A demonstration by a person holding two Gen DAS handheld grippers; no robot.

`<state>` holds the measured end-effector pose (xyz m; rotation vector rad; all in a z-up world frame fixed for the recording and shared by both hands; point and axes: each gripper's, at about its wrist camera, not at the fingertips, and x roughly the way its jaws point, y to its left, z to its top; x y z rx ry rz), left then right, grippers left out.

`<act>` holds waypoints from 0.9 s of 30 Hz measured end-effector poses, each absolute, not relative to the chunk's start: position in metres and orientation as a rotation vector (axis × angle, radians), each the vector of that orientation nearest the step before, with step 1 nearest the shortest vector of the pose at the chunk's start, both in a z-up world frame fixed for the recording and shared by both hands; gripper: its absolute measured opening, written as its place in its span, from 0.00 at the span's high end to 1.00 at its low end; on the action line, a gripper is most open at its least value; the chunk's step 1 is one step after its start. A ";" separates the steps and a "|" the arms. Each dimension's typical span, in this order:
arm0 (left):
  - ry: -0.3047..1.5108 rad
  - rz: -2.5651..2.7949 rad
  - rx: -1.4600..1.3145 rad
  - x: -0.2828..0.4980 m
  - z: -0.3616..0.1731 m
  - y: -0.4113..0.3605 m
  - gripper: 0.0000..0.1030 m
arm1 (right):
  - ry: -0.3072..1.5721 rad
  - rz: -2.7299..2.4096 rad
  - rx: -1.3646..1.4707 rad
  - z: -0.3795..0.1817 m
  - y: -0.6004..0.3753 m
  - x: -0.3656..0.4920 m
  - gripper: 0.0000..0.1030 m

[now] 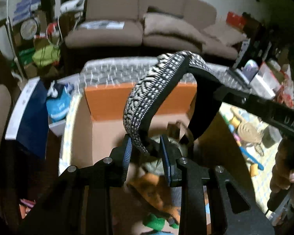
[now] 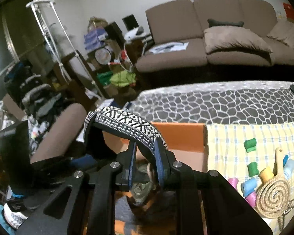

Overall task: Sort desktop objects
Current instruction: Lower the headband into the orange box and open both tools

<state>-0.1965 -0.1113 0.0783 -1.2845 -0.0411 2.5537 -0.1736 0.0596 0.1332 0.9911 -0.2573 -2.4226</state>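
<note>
A woven black-and-white patterned strap (image 1: 145, 98) with a black underside arches between both grippers above an open cardboard box with an orange flap (image 1: 111, 99). My left gripper (image 1: 146, 143) is shut on one end of the strap. My right gripper (image 2: 145, 146) is shut on the other end (image 2: 131, 123). In the left wrist view the right gripper (image 1: 188, 66) reaches in from the right, pinching the top of the arch. In the right wrist view the left gripper (image 2: 90, 125) shows at the strap's far left end. An olive camouflage item (image 1: 166, 152) and orange cloth (image 1: 154, 192) lie in the box below.
A yellow checked cloth (image 2: 235, 137) right of the box holds coloured spools (image 2: 249, 145) and a woven spiral mat (image 2: 272, 195). The table's grey pebble-patterned cover (image 2: 225, 103) lies behind. A blue and white box (image 1: 29, 107) stands left. A hand (image 1: 284, 172) grips the right tool's handle.
</note>
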 end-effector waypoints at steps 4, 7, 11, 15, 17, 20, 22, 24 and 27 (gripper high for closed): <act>-0.070 2.513 -1.345 -0.196 0.065 -0.109 0.74 | -0.217 -2.419 1.059 0.118 0.054 -0.182 0.81; -0.109 2.475 -1.394 -0.197 0.059 -0.111 0.67 | -0.211 -2.412 1.099 0.111 0.052 -0.189 0.81; -0.050 2.449 -1.471 -0.201 0.053 -0.106 0.66 | -0.181 -2.389 1.154 0.105 0.043 -0.202 0.81; 0.012 2.398 -1.524 -0.198 0.046 -0.094 0.66 | -0.130 -2.323 1.290 0.090 0.026 -0.223 0.81; 0.046 2.395 -1.513 -0.194 0.047 -0.090 0.66 | -0.067 -2.298 1.339 0.081 0.015 -0.228 0.82; 0.024 2.395 -1.500 -0.193 0.050 -0.093 0.66 | 0.059 -2.292 1.379 0.071 0.002 -0.230 0.81; 0.005 2.412 -1.486 -0.195 0.055 -0.099 0.65 | 0.063 -2.292 1.388 0.068 0.002 -0.230 0.81; 0.018 2.473 -1.455 -0.197 0.063 -0.104 0.63 | 0.046 -2.302 1.396 0.068 0.009 -0.230 0.82; 0.004 2.582 -1.425 -0.208 0.073 -0.113 0.50 | 0.021 -2.365 1.362 0.078 0.019 -0.227 0.82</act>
